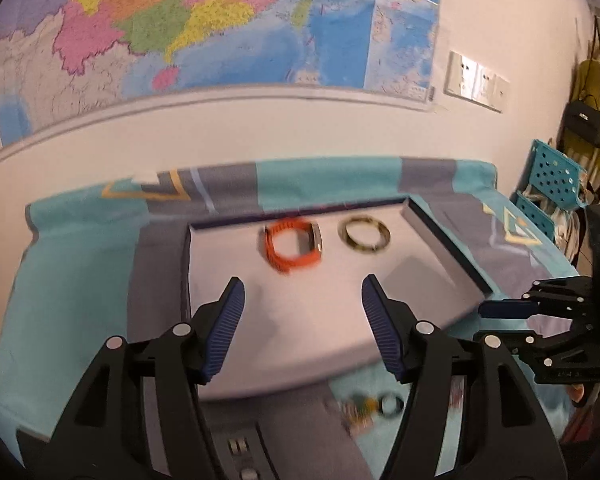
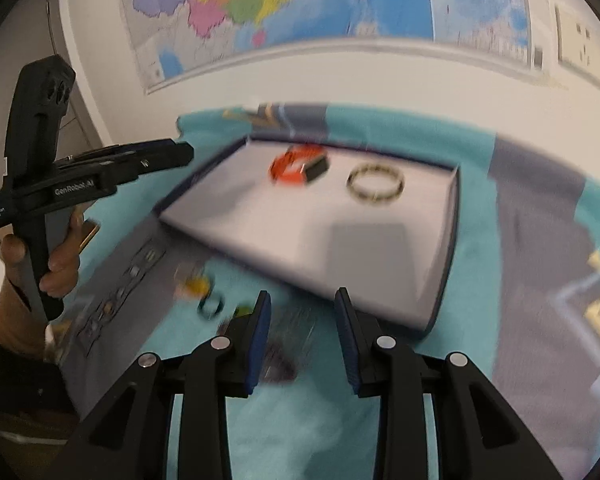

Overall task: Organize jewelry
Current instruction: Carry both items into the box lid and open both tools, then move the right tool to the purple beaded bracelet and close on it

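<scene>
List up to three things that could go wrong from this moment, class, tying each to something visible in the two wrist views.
1. Loose pieces lie on the cloth beside the right gripper; its open fingers could scatter them.
2. They are small, blurred and bunched together, so a pinch might miss.
3. The tray already holds an orange band and a gold bangle; a careless drop could knock them.

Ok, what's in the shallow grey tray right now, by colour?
Orange ribbed strap watch: 1
Gold-and-black ring bangle: 1
Total in the shallow grey tray: 2
More pieces lie blurred on the teal cloth, uncounted.
</scene>
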Tool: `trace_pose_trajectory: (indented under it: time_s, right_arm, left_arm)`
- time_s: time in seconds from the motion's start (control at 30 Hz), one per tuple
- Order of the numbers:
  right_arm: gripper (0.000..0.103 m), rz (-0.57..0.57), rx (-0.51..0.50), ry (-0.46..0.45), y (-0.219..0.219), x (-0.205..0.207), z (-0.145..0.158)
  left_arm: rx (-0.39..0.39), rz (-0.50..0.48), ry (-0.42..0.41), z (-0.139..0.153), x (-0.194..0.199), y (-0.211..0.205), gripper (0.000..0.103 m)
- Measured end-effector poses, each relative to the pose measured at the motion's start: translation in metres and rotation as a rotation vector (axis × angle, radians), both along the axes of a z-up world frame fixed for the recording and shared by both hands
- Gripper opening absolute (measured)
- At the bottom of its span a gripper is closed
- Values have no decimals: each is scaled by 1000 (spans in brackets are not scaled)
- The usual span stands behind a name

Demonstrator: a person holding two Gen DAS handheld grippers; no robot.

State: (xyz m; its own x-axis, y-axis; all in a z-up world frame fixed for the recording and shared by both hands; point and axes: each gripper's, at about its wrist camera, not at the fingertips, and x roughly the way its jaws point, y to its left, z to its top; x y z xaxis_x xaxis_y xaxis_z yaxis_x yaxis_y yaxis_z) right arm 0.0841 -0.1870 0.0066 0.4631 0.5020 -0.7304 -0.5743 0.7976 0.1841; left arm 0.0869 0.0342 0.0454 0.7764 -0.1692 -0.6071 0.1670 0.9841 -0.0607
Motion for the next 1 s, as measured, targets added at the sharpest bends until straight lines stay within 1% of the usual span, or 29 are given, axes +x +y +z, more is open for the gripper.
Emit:
trace_pose_trajectory:
  time_s: [0.13,0.27,0.33,0.47,0.53,0.6,0.63,0.7,0.87,1.0]
  right_arm:
    - [31,-24,25,65,-9,-13,-16]
    - [33,-34,48,101,-12,-22,-27]
    - [33,-33,67,112,-11,-24,-28]
    - [33,-29,71,116,-5,-24,-30]
    - [28,-32,73,127,-4,-23,-33]
    - [15,-33,75,125,-4,-25,-33]
    - [13,-35,78,123,-5,-25,-32]
    - [10,-38,79,115,-5,-27,-30]
    - [8,-33,95,85,-6,-32,-20]
    - [8,-11,142,64,-8,-34,-7]
  left_arm:
    - [-18,-15,41,-21,-18,0,61]
    - [-34,-18,89,-42,-31,1,61]
    - [-38,-19,104,-48,-35,0,61]
    - [-34,-27,127,-58,-41,-2,61]
    - [-40,-29,137,-63,-43,-2,61]
    - [-42,-27,142,-64,-44,-2,61]
    - [-44,-27,145,-64,-44,-3,61]
    - [-44,-29,147,-66,-46,-4,61]
    - [-43,-40,149,-66,-49,-6,61]
    - [-42,-54,150,-68,-52,-8,61]
